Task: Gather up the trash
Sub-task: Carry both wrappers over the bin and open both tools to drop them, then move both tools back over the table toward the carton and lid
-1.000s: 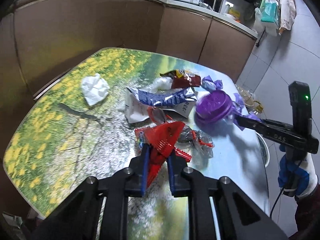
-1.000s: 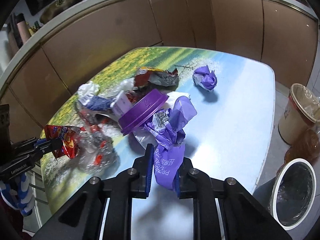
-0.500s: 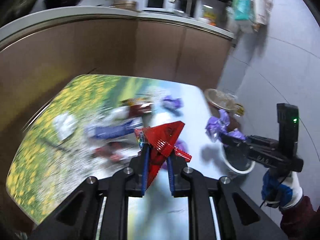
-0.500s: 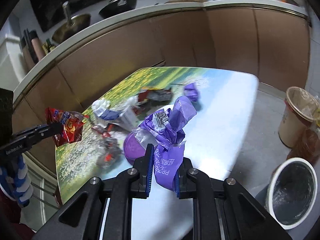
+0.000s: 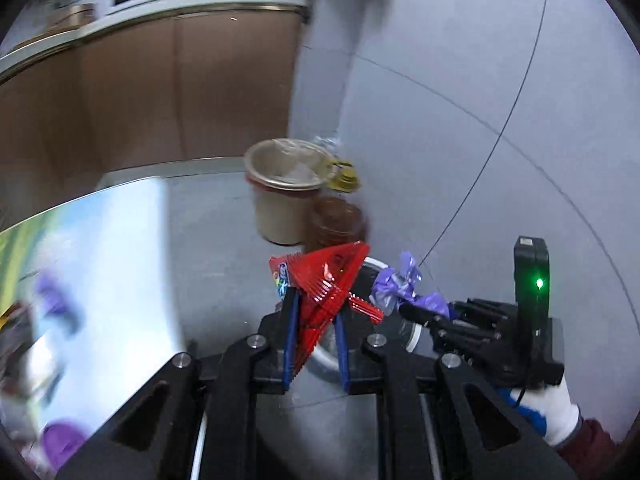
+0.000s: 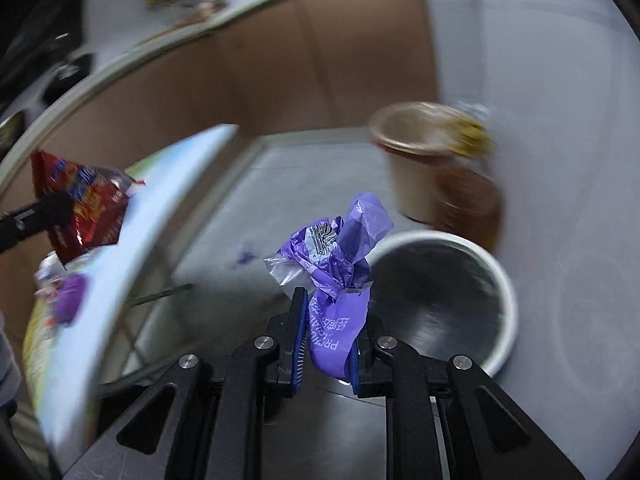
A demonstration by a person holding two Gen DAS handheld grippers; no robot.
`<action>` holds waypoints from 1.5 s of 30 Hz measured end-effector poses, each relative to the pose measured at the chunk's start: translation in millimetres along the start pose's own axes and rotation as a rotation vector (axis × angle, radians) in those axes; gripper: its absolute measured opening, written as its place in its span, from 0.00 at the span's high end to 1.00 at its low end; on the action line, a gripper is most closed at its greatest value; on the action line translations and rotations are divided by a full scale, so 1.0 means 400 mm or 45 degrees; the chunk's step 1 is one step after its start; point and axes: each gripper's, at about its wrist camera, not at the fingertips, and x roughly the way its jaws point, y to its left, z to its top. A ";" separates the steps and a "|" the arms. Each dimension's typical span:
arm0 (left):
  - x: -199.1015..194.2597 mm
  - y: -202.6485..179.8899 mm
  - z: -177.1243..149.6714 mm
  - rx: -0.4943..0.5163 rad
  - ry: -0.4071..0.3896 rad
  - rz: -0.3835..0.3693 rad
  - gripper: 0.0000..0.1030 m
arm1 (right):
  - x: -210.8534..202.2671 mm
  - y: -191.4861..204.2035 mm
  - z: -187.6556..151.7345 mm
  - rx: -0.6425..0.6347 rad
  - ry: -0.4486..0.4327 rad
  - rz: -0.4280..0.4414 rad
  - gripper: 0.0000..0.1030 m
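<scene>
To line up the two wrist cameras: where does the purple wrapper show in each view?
Left wrist: the purple wrapper sits right of centre, held at the tip of the right gripper, beside the red wrapper.
Right wrist: the same wrapper fills the lower centre, clamped between that gripper's fingers, just left of the white bin.
Shared landmark: the tan bucket on the floor, upper centre in the left view, upper right in the right.
</scene>
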 end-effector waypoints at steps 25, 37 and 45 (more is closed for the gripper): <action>0.058 -0.077 0.065 -0.042 -0.083 -0.026 0.53 | -0.050 -0.067 -0.006 0.141 -0.090 -0.112 0.46; -0.284 0.103 -0.045 -0.171 -0.265 0.108 0.35 | -0.225 0.237 0.031 -0.150 -0.237 0.034 0.41; -0.478 0.257 -0.179 -0.263 -0.347 0.246 0.35 | -0.290 0.446 0.014 -0.341 -0.248 0.146 0.38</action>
